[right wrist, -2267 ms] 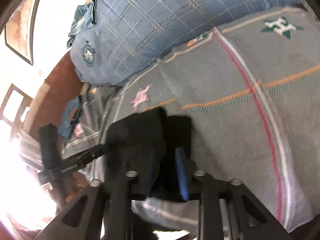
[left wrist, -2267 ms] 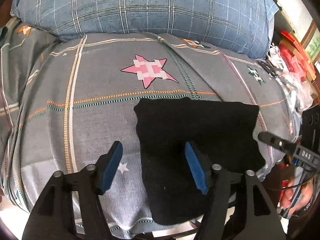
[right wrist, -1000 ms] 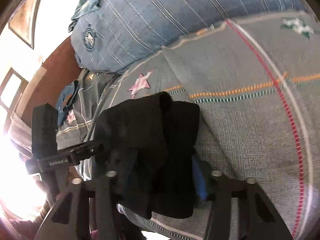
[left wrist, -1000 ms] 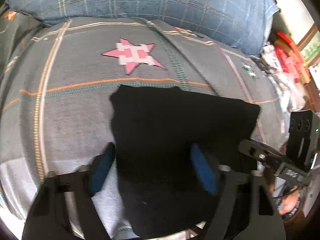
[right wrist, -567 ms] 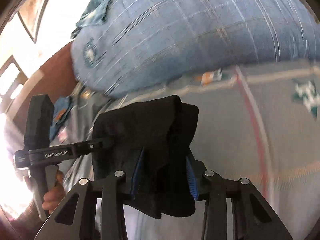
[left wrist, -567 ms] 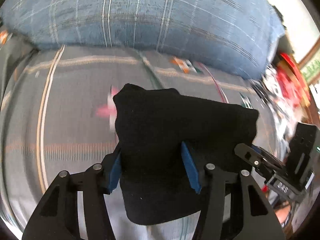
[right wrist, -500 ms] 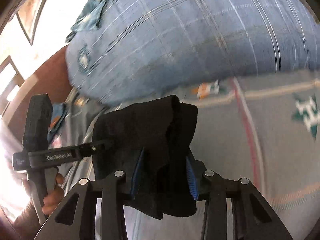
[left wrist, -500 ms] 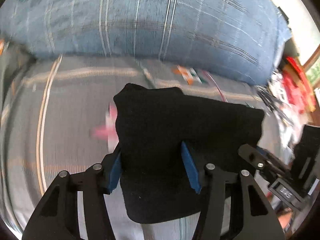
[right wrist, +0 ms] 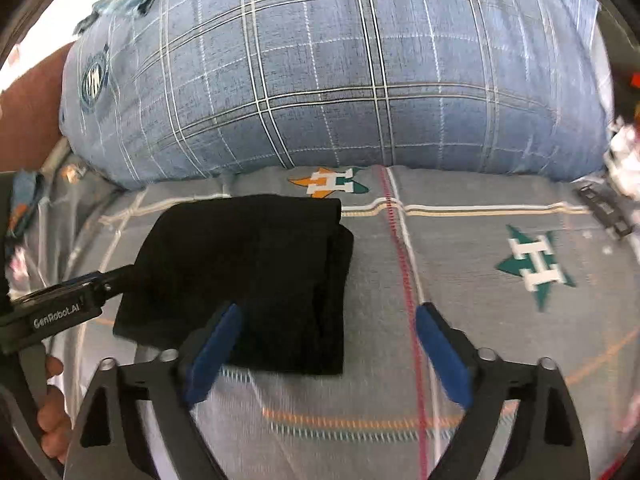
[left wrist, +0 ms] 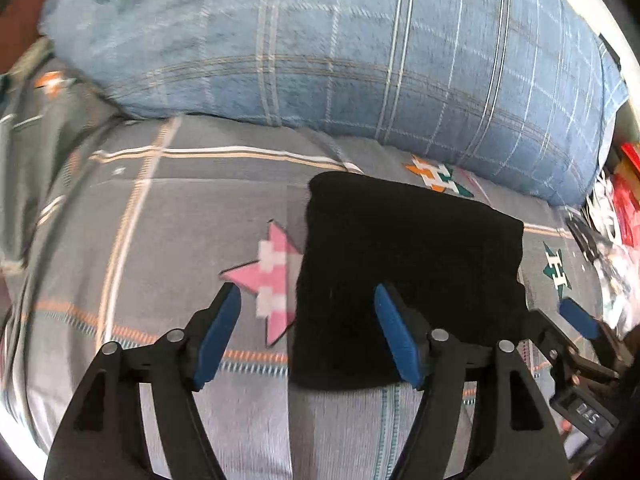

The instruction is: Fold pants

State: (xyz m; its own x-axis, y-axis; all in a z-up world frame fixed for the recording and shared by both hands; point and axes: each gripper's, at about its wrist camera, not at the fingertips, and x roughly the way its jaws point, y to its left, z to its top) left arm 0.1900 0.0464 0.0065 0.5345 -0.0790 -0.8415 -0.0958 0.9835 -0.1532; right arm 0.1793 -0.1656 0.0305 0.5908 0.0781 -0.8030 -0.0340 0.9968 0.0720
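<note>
Now that the black pants (left wrist: 408, 280) are lying as a compact folded bundle on the grey patterned bed (left wrist: 180, 208), just in front of the blue plaid pillow (left wrist: 360, 60), we are letting go of them. Our left gripper (left wrist: 306, 334) and right gripper (right wrist: 326, 354) have both just been opening; their jaws are standing apart, pressing on nothing. We are judging the folding nearly done: next we are either drawing back or smoothing the stack's uneven right edge.

blurred clutter (left wrist: 616, 216), pillow (right wrist: 340, 80) cropped
</note>
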